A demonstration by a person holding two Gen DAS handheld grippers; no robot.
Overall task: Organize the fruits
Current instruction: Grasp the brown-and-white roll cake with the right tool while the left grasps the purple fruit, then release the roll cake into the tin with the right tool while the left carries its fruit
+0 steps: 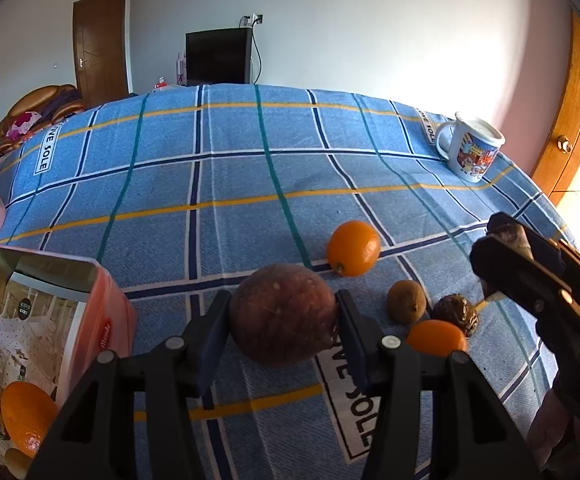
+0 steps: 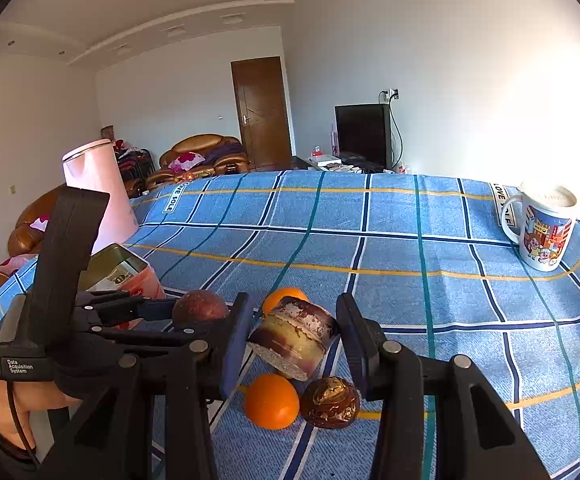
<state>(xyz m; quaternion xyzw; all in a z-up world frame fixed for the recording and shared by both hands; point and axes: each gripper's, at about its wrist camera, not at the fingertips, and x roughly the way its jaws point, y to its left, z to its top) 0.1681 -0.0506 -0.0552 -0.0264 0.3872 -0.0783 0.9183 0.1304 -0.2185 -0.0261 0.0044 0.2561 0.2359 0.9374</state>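
We've got the left gripper (image 1: 282, 318) with its 2 fingers (image 1: 214, 334) clamped on the dark reddish-brown fruit (image 1: 282, 316), which sits right between the pads, just right of the tin box (image 1: 102, 320) on the blue plaid cloth (image 1: 210, 184). Our right gripper (image 2: 295, 338) squeezes a brown-and-yellow chunk (image 2: 295, 338) between its pads, further right of the box, above an orange (image 2: 272, 400) and a dark wrinkly fruit (image 2: 329, 402).

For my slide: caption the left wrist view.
Left gripper clamps a round reddish-brown fruit on the blue plaid cloth.
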